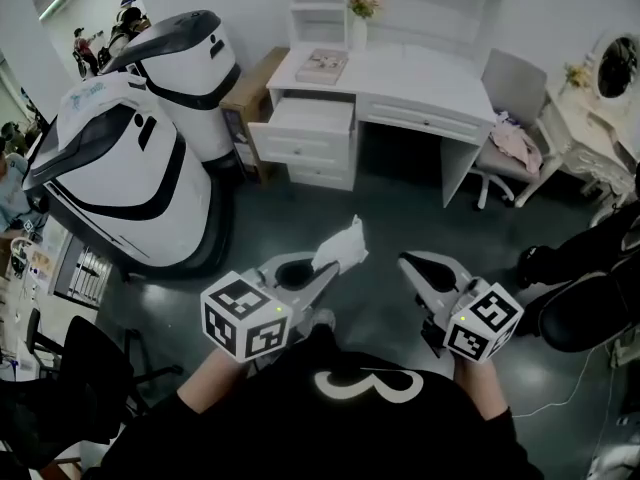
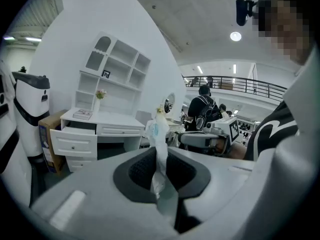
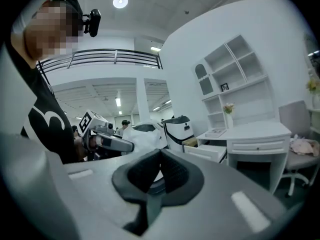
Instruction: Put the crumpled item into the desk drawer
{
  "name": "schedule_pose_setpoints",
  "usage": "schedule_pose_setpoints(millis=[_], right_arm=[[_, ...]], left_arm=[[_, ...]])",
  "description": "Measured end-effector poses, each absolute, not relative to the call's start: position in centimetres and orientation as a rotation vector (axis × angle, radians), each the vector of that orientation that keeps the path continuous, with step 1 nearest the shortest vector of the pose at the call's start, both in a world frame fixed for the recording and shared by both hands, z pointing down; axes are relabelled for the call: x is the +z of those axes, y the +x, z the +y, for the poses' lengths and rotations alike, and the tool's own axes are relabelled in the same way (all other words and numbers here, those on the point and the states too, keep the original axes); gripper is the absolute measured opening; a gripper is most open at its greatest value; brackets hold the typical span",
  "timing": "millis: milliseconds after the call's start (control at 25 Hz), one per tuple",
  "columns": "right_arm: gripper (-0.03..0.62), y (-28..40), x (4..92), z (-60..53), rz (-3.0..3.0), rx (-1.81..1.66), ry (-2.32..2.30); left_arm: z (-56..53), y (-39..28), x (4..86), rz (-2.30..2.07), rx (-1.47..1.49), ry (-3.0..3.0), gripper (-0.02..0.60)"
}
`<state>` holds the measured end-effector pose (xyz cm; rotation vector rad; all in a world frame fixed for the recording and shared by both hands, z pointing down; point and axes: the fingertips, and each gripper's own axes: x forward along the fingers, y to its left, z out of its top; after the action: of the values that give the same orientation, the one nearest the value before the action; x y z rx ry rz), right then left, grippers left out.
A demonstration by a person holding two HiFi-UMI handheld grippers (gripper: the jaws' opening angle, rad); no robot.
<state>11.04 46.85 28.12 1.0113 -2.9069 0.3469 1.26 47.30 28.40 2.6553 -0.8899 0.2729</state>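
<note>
Carry phase, as read from my remote station. The left gripper (image 1: 322, 271) has its fingers (image 2: 137, 170) pinched almost together on the lower end of the crumpled item (image 1: 341, 244). This is a white wad whose long axis runs out of the grip along the fingers' own line, so its free end leads toward the desk drawer (image 1: 308, 116). The drawer, top of its stack beneath the tabletop (image 1: 420, 73), stands pulled open with its mouth facing up. Measured from the drawer, the item lies well apart, back across the dark floor (image 1: 400, 208), almost straight out from the drawer front and slightly toward its right in the head view. The right gripper (image 1: 410, 264) hangs farther to the drawer's right than the item and equally far back. Its fingers (image 3: 145, 176) are closed on each other with nothing between them. I judge the left hand the nearer and the only carrier. The coming move turns on bringing the wad's leading end over the open mouth from above before the fingers part. A light wad may cling to the pads or catch on the drawer front.
</note>
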Motion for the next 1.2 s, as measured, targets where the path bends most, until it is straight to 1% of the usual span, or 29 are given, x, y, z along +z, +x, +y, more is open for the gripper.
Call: schedule_pose_setpoints(millis=[280,520,1200], right_arm=[[0.0,10.9,29.4,43.3,-2.898,0.419,1.054],[0.0,9.8,30.2,38.1,-2.884,0.447,1.036],[0.0,5.9,31.4,13.0,-2.815,0.597,1.045]], left_arm=[[44.1,0.9,29.6,-0.874,0.267,2.649,0.046],[38.8,0.0,30.6,-0.867,0.262,2.626,0.045],[13.2,-3.7,31.9,-0.815,0.34,2.533,0.046]])
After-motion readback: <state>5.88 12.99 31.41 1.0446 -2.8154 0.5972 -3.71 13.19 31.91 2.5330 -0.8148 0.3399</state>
